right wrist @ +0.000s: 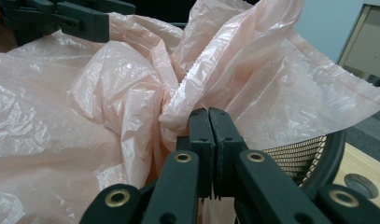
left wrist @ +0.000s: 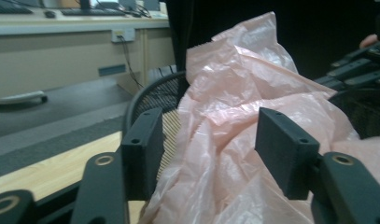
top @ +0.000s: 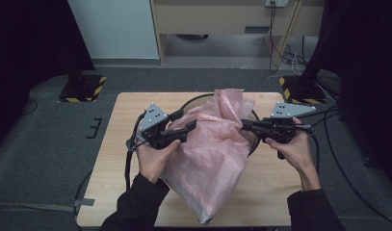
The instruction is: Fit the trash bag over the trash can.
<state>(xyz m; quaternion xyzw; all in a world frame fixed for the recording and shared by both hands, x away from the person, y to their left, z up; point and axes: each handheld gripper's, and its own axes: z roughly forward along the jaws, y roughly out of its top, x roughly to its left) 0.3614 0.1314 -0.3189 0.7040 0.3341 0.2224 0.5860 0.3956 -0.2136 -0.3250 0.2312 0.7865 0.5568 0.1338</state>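
The right gripper is pinching a fold of the pink plastic bag, jaws clenched tight. The left gripper is gaping wide against it. The bag is draping over a black mesh basket on the counter.

The pink plastic bag hides most of the black mesh basket behind it; just a curved rim and a patch of mesh peek out beyond the right gripper fingers. How much film sits between those pressed fingers cannot be told. The bag's lower end runs off the desk edge (toward the person), and the basket's inside is covered.
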